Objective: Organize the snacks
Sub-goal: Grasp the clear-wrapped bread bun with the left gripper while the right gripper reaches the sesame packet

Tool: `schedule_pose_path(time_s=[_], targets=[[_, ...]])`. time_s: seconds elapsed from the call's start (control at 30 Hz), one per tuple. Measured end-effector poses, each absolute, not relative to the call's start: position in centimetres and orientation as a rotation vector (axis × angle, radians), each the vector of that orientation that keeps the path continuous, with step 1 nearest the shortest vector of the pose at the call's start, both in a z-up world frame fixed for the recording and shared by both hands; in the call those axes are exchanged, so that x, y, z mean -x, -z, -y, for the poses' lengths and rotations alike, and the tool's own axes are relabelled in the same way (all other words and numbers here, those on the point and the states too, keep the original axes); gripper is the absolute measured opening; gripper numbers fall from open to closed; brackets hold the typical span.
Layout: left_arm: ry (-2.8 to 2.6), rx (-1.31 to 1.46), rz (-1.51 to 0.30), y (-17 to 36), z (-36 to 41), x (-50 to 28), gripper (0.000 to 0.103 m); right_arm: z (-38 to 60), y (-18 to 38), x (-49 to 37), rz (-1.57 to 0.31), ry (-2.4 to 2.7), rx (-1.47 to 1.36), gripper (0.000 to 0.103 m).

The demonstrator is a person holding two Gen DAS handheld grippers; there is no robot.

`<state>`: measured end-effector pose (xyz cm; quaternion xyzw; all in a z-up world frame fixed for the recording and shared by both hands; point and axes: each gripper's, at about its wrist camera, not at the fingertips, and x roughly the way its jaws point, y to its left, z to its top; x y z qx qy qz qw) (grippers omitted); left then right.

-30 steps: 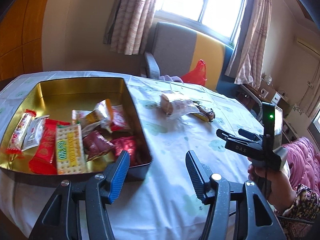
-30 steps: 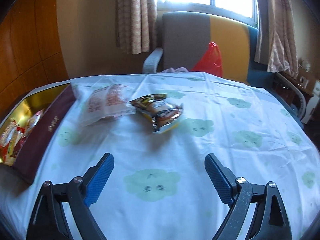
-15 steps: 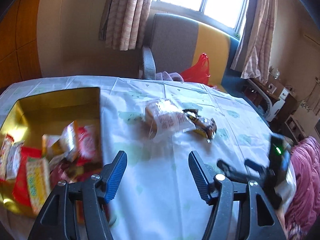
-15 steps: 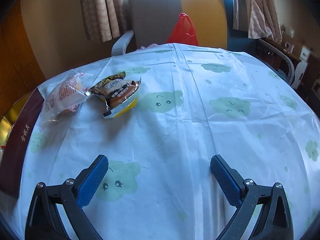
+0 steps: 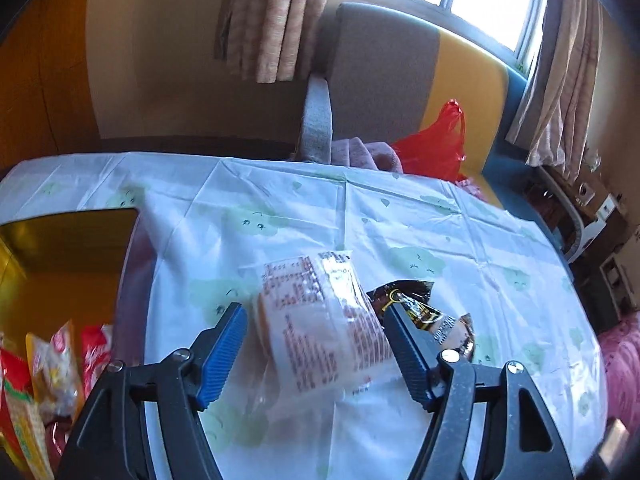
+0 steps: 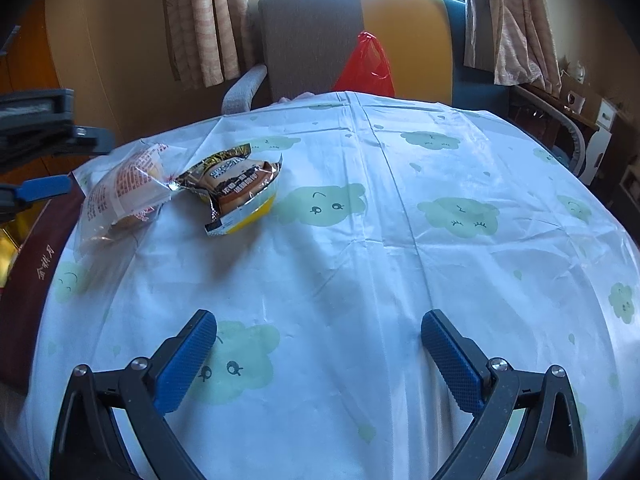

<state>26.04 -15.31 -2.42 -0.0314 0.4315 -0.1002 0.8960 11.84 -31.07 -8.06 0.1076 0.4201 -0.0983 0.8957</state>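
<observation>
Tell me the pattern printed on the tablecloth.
Pale green smiling clouds on white tablecloth; clearest in the right wrist view.

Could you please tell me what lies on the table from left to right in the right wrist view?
Gold snack box → clear-wrapped bread with red print → dark-wrapped cake packet, all on the cloud-print tablecloth.

The gold tin (image 5: 68,248) and its snacks (image 5: 52,364) are cut off at the left edge, the snacks blurred.
</observation>
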Motion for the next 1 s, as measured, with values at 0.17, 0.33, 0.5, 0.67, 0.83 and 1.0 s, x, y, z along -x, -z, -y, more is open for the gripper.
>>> schedule_pose_path(time_s=[0.17, 0.33, 0.5, 0.67, 0.83, 1.0], targets=[[0.221, 0.028, -0.915, 5.0, 16.1, -27.1, 0.079, 31.1, 8.0, -11.7, -0.859, 0.2, -0.232, 0.103], [0.283, 0.045, -0.858, 6.0, 15.2, -25.4, 0.073, 31.3, 8.0, -11.6, -0.85, 0.196, -0.241, 0.103], [0.325, 0.007, -0.799, 6.0, 14.7, -22.7, 0.071, 31.3, 8.0, -11.5, -0.848, 0.198, -0.239, 0.103], [0.33, 0.049, -0.787, 5.8, 13.7, -20.3, 0.071, 31.3, 8.0, -11.6, -0.849, 0.197, -0.241, 0.103], [0.34, 0.036, -0.768, 5.8, 13.4, -19.1, 0.071, 31.3, 7.9, -11.7, -0.854, 0.198, -0.239, 0.103], [0.346, 0.067, -0.754, 6.1, 12.7, -18.7, 0.071, 31.7, 7.7, -11.4, -0.844, 0.182, -0.268, 0.103]])
